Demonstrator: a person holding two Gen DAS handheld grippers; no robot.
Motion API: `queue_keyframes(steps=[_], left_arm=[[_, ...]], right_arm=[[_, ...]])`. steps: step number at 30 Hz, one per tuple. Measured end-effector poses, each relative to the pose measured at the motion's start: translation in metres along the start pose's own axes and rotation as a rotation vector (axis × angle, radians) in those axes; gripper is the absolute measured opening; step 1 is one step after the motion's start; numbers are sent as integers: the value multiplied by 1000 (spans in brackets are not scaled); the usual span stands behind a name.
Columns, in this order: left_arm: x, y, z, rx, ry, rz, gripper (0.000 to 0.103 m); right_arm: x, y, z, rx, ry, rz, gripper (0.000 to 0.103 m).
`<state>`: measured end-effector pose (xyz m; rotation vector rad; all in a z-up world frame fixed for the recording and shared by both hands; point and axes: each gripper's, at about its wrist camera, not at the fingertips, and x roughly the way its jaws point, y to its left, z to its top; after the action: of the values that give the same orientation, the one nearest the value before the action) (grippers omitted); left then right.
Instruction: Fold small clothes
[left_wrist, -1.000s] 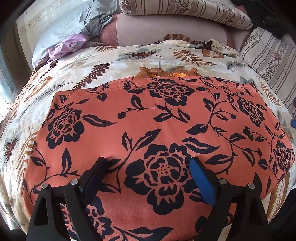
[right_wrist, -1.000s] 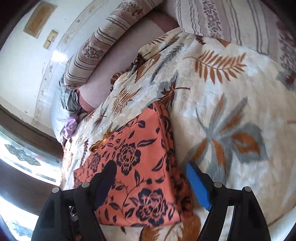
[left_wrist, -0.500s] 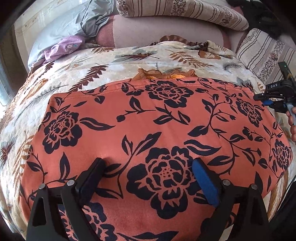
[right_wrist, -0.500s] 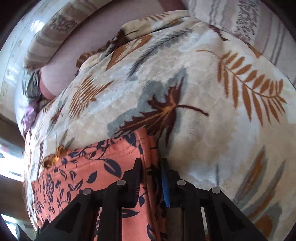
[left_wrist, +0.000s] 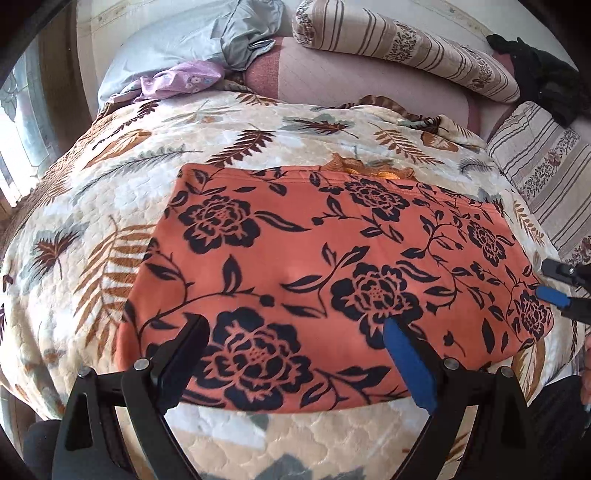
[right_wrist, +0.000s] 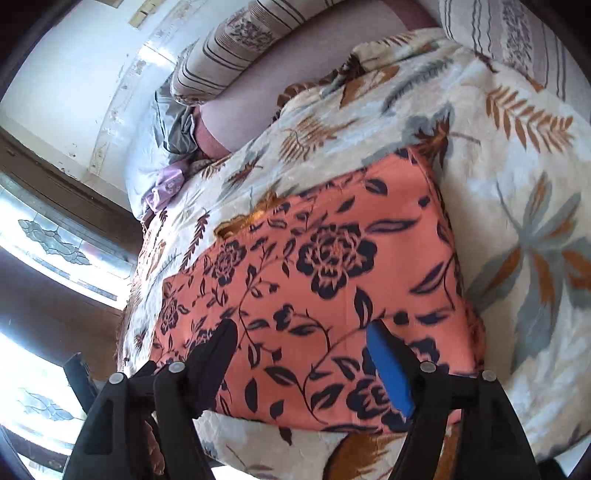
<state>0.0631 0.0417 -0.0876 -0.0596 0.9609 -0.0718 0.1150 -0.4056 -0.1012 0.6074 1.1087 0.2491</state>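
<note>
A wide leaf-patterned blanket (left_wrist: 122, 206) covers the bed, cream with rust and grey fronds, and everything else sits in relation to it. At its far end lie a striped bolster (left_wrist: 402, 48) and a plain pinkish cushion (left_wrist: 354, 81), with a striped pillow (left_wrist: 546, 173) off the far right corner and a crumpled lilac cloth (left_wrist: 181, 79) beside pale grey bedding (left_wrist: 207, 33) off the far left corner.

Flat on the middle of the blanket lies the orange floral garment (left_wrist: 332, 258), folded into a tidy rectangle with black roses across it; a frill of orange-gold fabric (left_wrist: 369, 168) peeps out from under its far edge.

The left gripper (left_wrist: 295, 354) hangs above the garment's near edge, jaws spread wide with nothing between them, not pressing on the cloth. The right gripper (right_wrist: 303, 354) hangs over the garment's near right part, its jaws having just opened again; they stand wide apart and empty. From the left camera, its tips show at the garment's right edge.
</note>
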Motion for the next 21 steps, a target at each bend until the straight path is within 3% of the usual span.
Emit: queue_keyframes(steps=[1, 3, 10, 11, 13, 14, 16, 21], left_arm=[[1, 7, -3, -15, 16, 7, 95], [4, 21, -10, -43, 65, 35, 95], [-24, 77, -20, -206, -13, 65, 95], [-17, 83, -22, -216, 19, 79, 95], [10, 95, -28, -225, 174, 169, 94], [16, 103, -32, -253, 212, 176, 93], [5, 110, -36, -303, 171, 161, 93], [-29, 92, -10, -242, 19, 169, 93]], right_arm=[[4, -20, -5, 80, 15, -65, 75], [-5, -47, -11, 232, -17, 18, 68], [-39, -8, -26, 70, -86, 54, 71], [-36, -7, -28, 67, -81, 54, 72], [-26, -13, -32, 82, -46, 38, 72], [-23, -19, -35, 102, -31, 21, 72], [-24, -27, -40, 124, -28, 24, 72], [-38, -1, -31, 60, -82, 68, 72]])
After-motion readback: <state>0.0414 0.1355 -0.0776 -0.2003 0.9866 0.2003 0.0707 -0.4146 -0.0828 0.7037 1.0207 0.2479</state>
